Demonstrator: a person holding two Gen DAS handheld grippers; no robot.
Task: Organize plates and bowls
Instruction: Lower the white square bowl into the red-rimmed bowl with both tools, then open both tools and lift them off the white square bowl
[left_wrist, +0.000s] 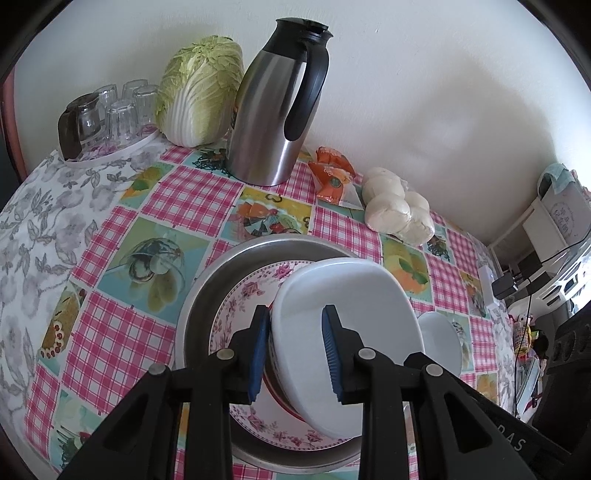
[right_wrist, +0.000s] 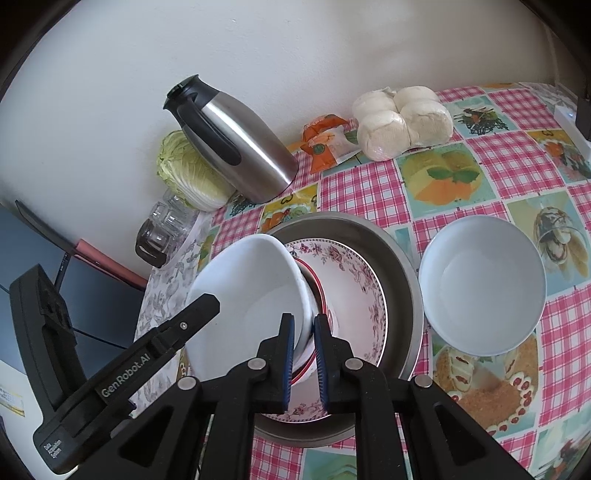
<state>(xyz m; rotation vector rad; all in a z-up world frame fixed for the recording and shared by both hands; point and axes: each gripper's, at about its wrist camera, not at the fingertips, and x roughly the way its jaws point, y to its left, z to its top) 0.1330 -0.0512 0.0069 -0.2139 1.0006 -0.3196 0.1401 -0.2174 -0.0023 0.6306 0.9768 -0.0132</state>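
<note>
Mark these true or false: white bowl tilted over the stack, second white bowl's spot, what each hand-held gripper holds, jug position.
1. The white bowl sits flat in the floral plate. False: it is tilted on edge above the plate.
2. A second white bowl stands upright on the tablecloth, outside the metal basin. True.
3. The left hand-held gripper is clamped on the tilted bowl's wall. True.
4. The right hand-held gripper is open and holds nothing. False: its pads pinch the rim of the stacked dishes.
5. The steel jug lies on its side. False: it stands upright near the cabbage.
</note>
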